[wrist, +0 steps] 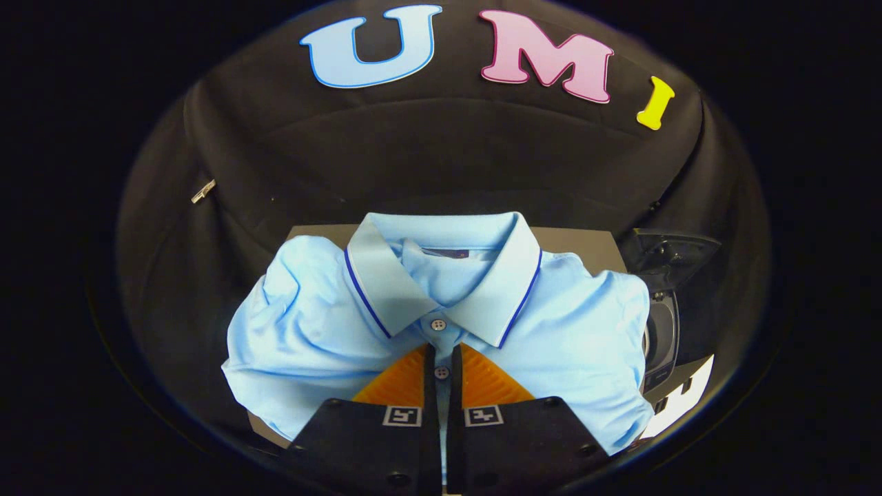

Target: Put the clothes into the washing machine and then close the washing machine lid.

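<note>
I have the hand-held gripper [441, 368] clenched on the shirt [324, 331], both fingers pinching the button placket just below the collar. The shirt spreads ahead of and around the fingers over the tabletop [586, 242], collar pointing away from me. The washer [663, 324] sits off to my right, so I judge the carry goes rightward.

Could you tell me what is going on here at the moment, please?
A hand-held gripper has its two fingers nearly closed on the button placket of a light blue polo shirt, just below the collar. The shirt hangs bunched in front of a tabletop. Off to the side sits a dark washing machine with its lid raised. The shirt is not in the machine yet, and the lid is not yet closed.
</note>
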Demonstrator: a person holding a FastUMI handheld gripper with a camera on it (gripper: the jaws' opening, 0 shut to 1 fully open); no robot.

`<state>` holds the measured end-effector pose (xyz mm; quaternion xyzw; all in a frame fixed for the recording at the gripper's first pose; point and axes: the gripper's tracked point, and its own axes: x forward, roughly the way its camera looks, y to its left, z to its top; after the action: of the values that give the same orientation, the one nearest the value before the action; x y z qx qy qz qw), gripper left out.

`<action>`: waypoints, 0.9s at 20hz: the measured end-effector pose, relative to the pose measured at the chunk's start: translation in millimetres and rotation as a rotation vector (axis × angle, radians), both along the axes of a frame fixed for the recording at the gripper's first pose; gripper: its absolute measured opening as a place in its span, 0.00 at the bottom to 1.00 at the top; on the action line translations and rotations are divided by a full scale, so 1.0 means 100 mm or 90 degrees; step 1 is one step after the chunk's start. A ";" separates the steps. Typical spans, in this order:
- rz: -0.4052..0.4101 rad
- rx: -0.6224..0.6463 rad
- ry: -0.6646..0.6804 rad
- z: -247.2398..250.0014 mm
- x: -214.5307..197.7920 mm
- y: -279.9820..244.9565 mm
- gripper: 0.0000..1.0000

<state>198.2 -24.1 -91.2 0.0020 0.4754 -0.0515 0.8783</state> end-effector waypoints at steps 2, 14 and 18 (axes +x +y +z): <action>0.003 0.015 -0.016 0.05 -0.04 0.03 0.08; 0.024 0.041 -0.174 1.16 -0.03 0.09 0.08; 0.030 0.037 -0.208 1.55 -0.07 0.03 0.08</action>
<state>191.3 -21.5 63.9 0.0244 0.3278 -0.0159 0.9443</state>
